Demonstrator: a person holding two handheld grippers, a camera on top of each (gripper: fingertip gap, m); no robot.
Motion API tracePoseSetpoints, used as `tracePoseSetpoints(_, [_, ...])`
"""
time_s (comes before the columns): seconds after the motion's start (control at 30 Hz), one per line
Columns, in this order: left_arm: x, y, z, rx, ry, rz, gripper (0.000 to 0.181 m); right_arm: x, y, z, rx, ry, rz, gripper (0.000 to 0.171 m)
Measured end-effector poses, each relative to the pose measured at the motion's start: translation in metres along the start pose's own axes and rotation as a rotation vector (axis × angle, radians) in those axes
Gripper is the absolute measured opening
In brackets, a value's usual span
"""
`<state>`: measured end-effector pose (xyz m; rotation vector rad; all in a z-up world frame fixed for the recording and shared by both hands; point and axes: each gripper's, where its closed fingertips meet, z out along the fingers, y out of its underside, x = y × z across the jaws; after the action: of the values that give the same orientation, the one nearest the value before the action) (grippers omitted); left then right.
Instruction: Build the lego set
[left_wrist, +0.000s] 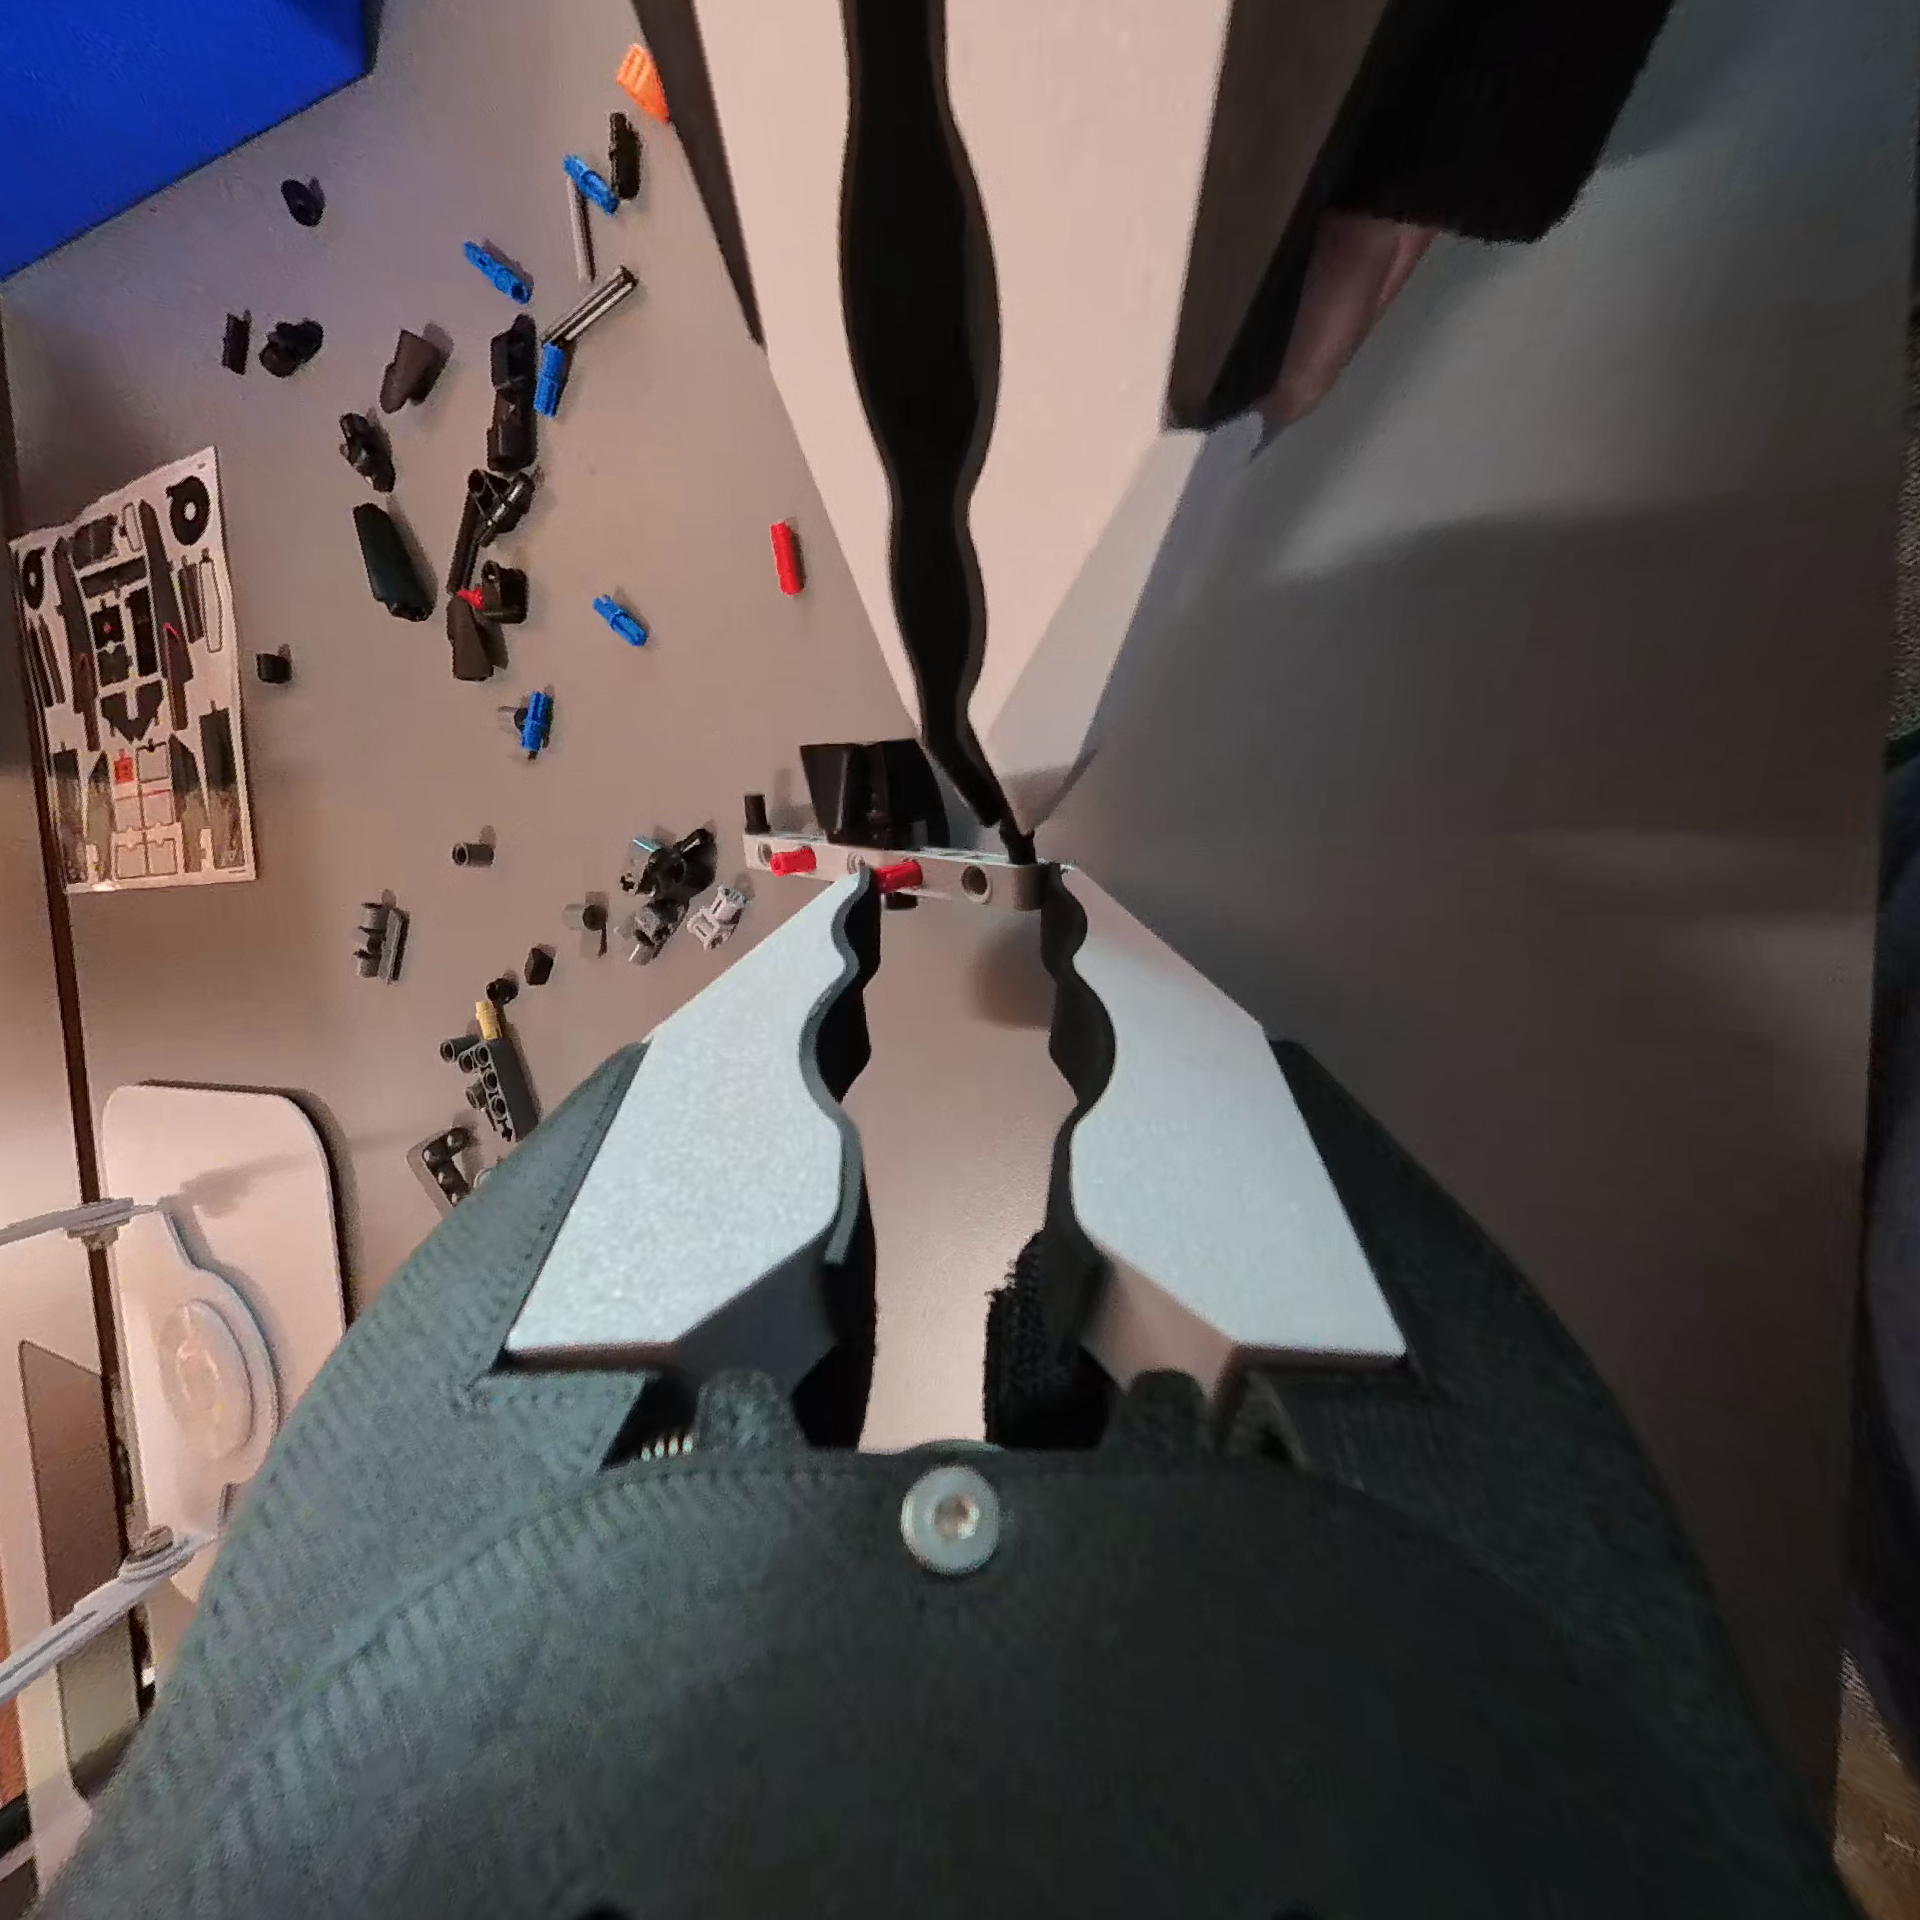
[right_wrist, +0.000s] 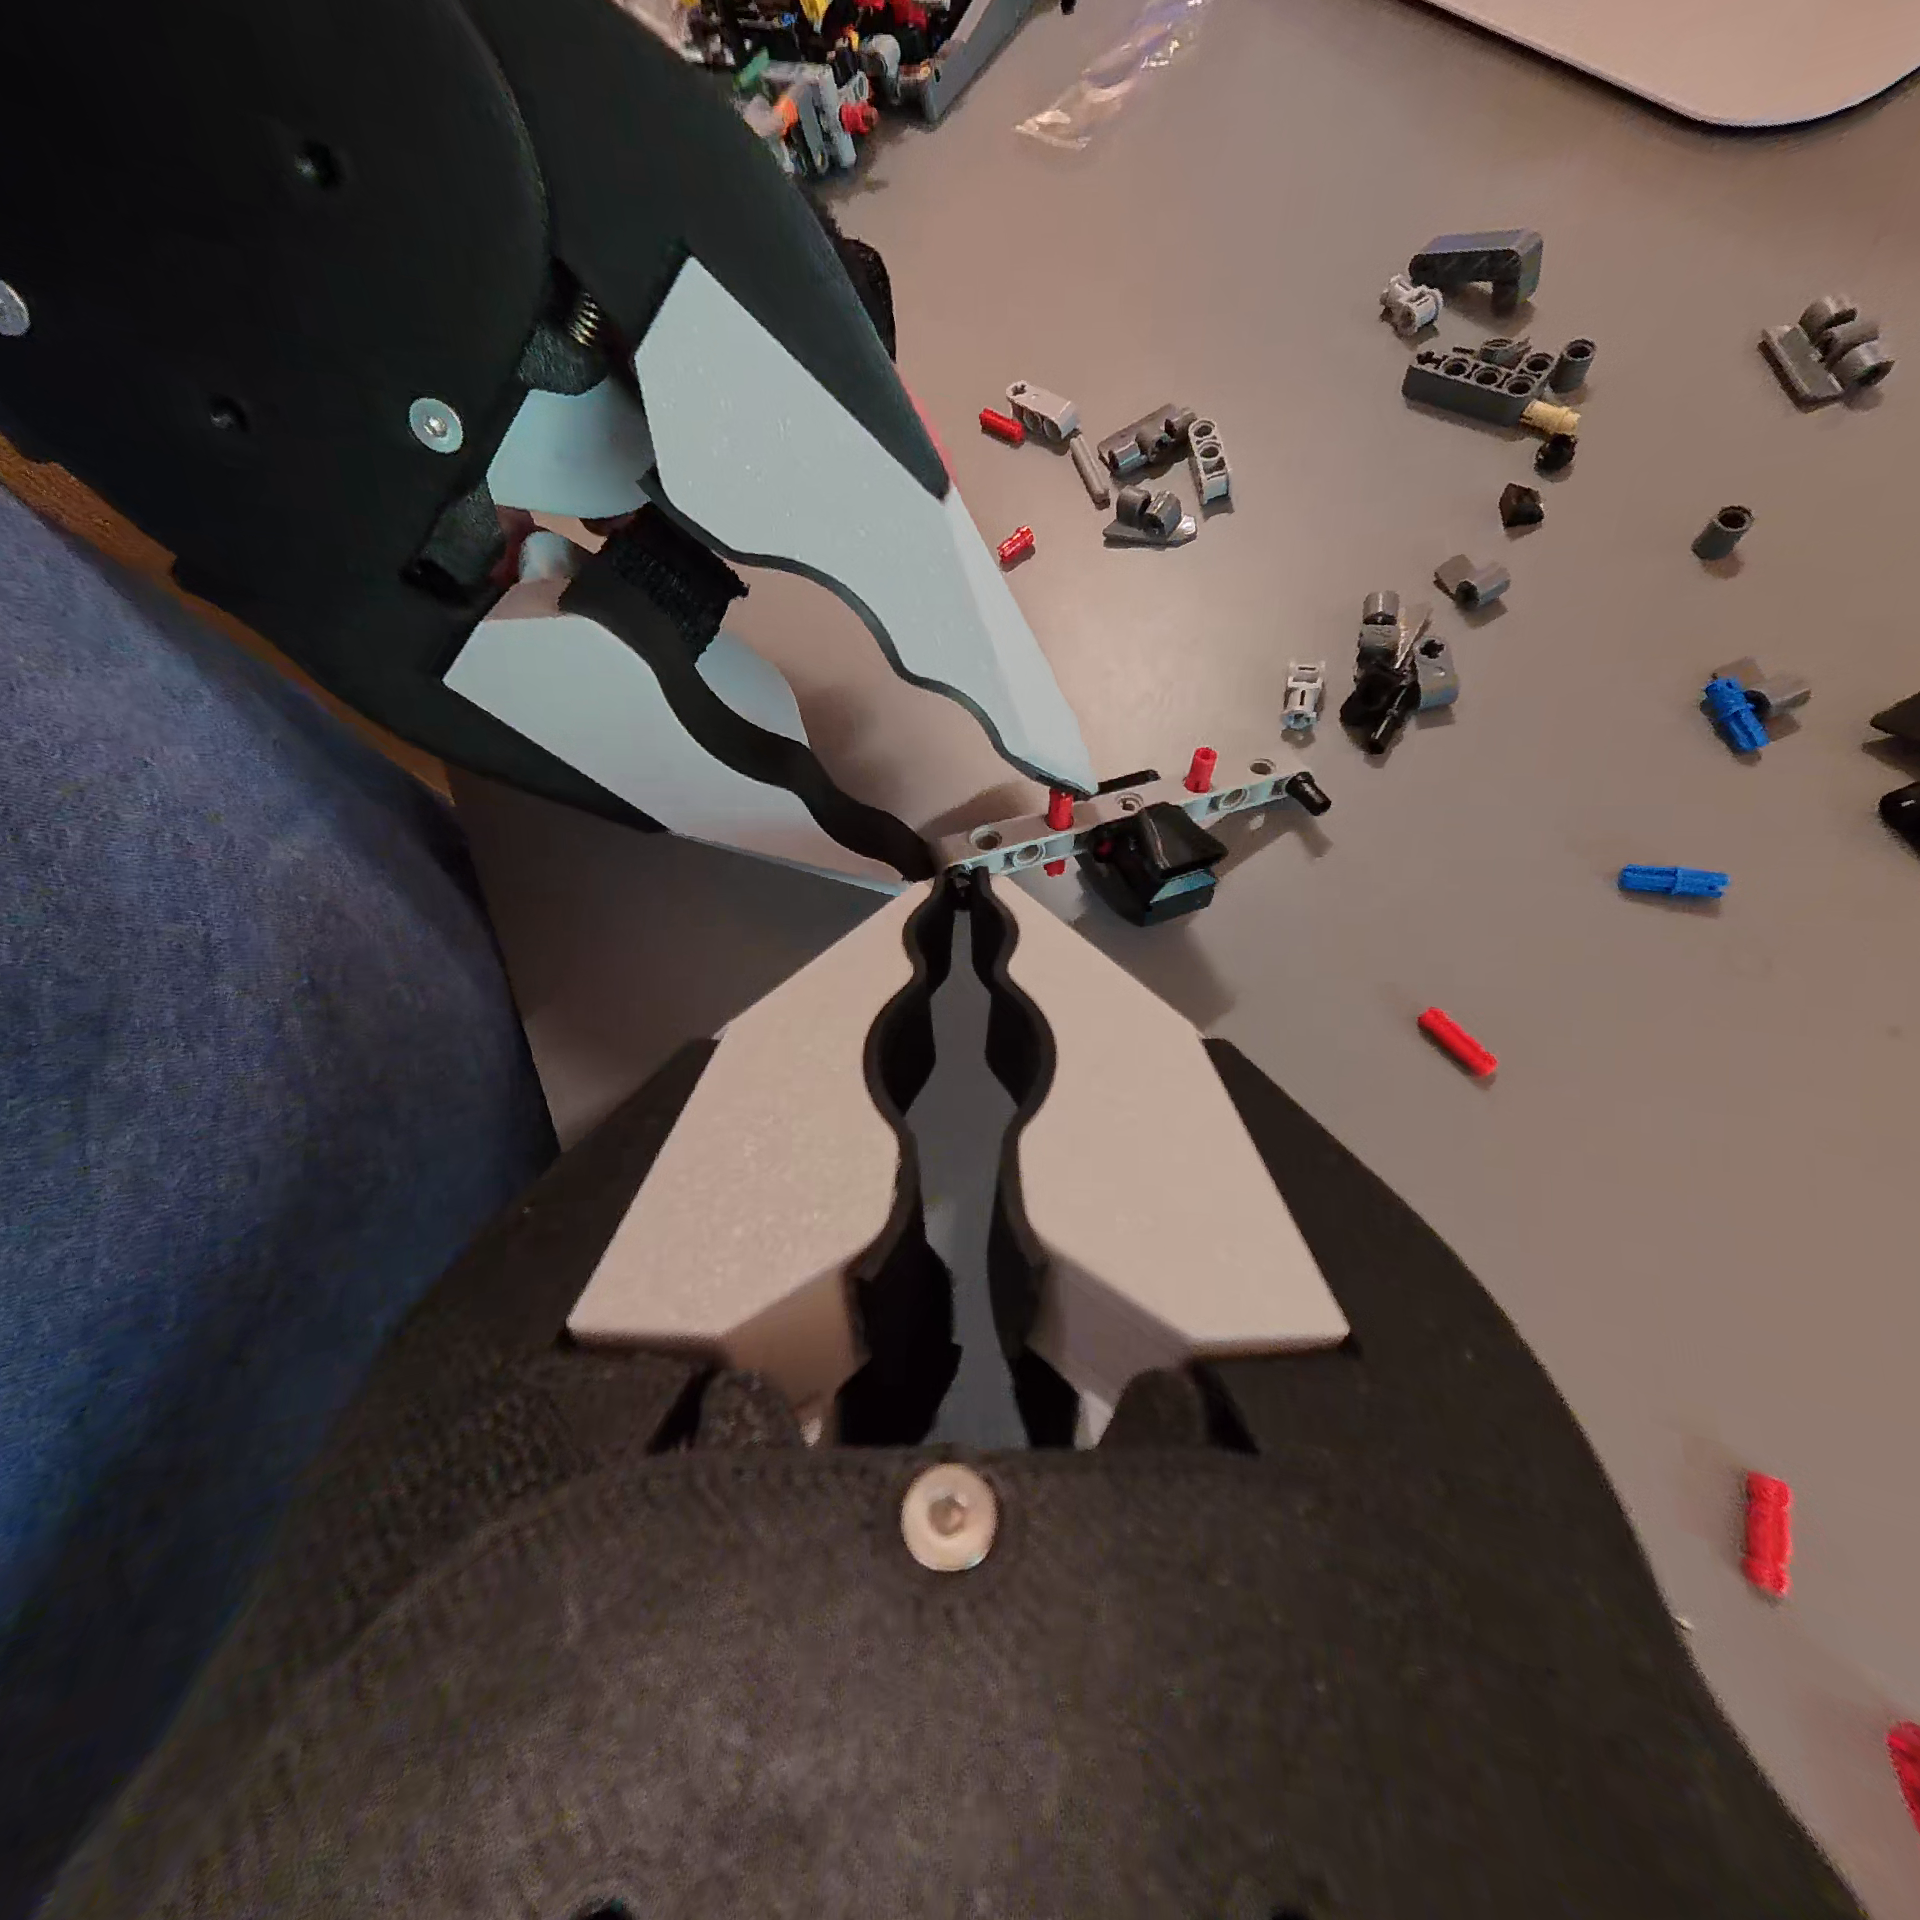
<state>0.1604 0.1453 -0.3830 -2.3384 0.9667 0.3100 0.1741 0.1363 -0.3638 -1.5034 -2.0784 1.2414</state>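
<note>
Everything's sitting on a plain grey table (right_wrist: 1299, 1195) with a matte top, and loose lego bits are lying all over it. The beam (right_wrist: 1132, 821), a light grey strip with holes, is lying flat on the table with red pins (right_wrist: 1202, 769) sticking out of it and a black block (right_wrist: 1158, 868) clipped to its side. The left gripper (left_wrist: 961, 883) is sitting spread apart around one end of the beam, its two tips touching or just about touching the beam's long side, so I can't tell if it's actually squeezing anything. The right gripper (right_wrist: 966, 881) is looking nearly clenched, tips pinched together at the beam's end hole on something small and dark that's too tiny to make out. Around them, blue pins (left_wrist: 620, 620), more red ones and a bunch of black and dark grey parts are scattered well apart from the beam. A sticker sheet (left_wrist: 135, 675) is lying flat near the table's edge, with a white rounded stand base (left_wrist: 223, 1195) just beside it. A blue box (left_wrist: 156, 104) is poking into the corner of the left view. In the right view a tray of mixed parts (right_wrist: 831, 73) is sitting at the far end with a clear plastic bag (right_wrist: 1112, 83) next to it, and someone's blue-clothed leg (right_wrist: 208, 1039) is filling the near side by the wooden table edge.
</note>
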Motion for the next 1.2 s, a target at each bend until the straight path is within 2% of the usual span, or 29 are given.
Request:
tracePoseSetpoints(0.33, [-0.005,-0.005,-0.004,0.085,-0.030,-0.068,0.030,0.002,-0.006,-0.006,0.163,-0.142,0.237,0.000])
tracePoseSetpoints(1.2, [-0.009,-0.003,-0.006,0.101,-0.063,-0.062,0.029,0.001,-0.011,-0.002,0.208,-0.170,0.228,0.000])
